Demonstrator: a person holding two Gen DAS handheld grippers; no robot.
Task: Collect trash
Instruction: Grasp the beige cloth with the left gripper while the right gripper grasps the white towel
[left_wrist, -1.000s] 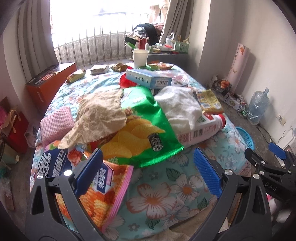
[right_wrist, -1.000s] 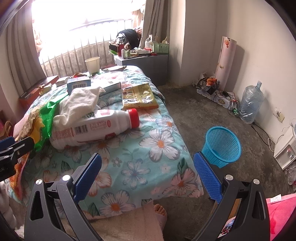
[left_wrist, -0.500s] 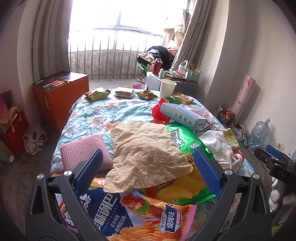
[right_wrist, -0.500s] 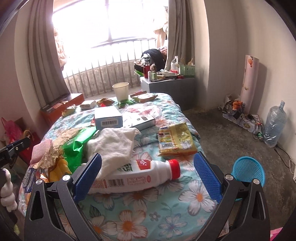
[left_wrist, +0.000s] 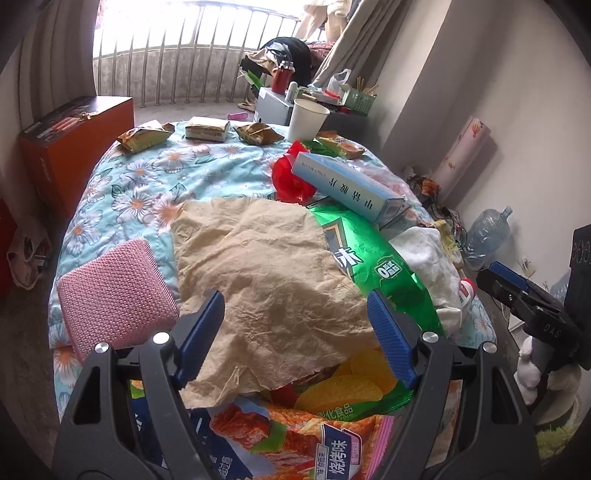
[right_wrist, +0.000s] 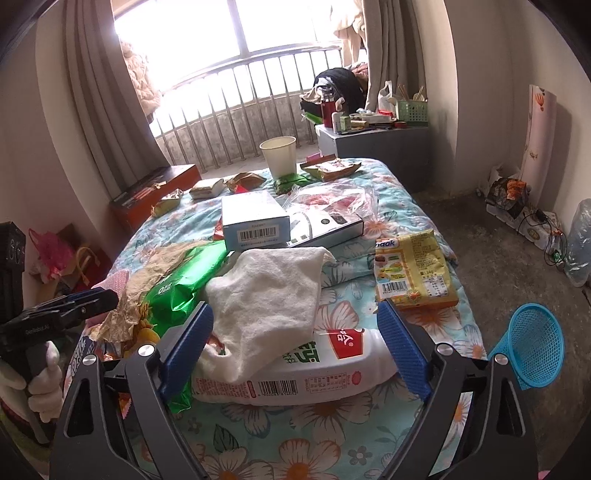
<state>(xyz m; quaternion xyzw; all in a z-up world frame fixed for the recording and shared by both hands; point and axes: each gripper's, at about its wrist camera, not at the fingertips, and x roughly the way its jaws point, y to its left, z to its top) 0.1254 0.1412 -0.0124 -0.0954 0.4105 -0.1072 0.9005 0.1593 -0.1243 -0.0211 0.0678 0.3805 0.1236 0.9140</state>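
Trash lies piled on a floral bedspread (left_wrist: 122, 192). My left gripper (left_wrist: 295, 332) hovers over a crumpled tan paper (left_wrist: 266, 273); its jaws are closing, with the paper below them and no pad touching it. The paper lies on a green chip bag (left_wrist: 369, 266) and an orange snack bag (left_wrist: 295, 435). My right gripper (right_wrist: 295, 347) hangs over a white bottle with a red label (right_wrist: 295, 376), half covered by a white cloth (right_wrist: 269, 291). Its jaws are closing too, with no pad pressing on anything. The left gripper (right_wrist: 74, 306) shows at the left edge of the right wrist view.
A blue mesh basket (right_wrist: 532, 347) stands on the floor right of the bed. Also on the bed: a pink pad (left_wrist: 114, 291), a blue box (left_wrist: 343, 181), red plastic (left_wrist: 291, 177), a paper cup (right_wrist: 279, 155), a yellow packet (right_wrist: 413, 269) and several wrappers. An orange cabinet (left_wrist: 74, 136) is at the left.
The left gripper moved from the orange bag to above the tan paper. The right gripper swung from the bed's corner to above the bottle. Both pairs of jaws narrowed a little.
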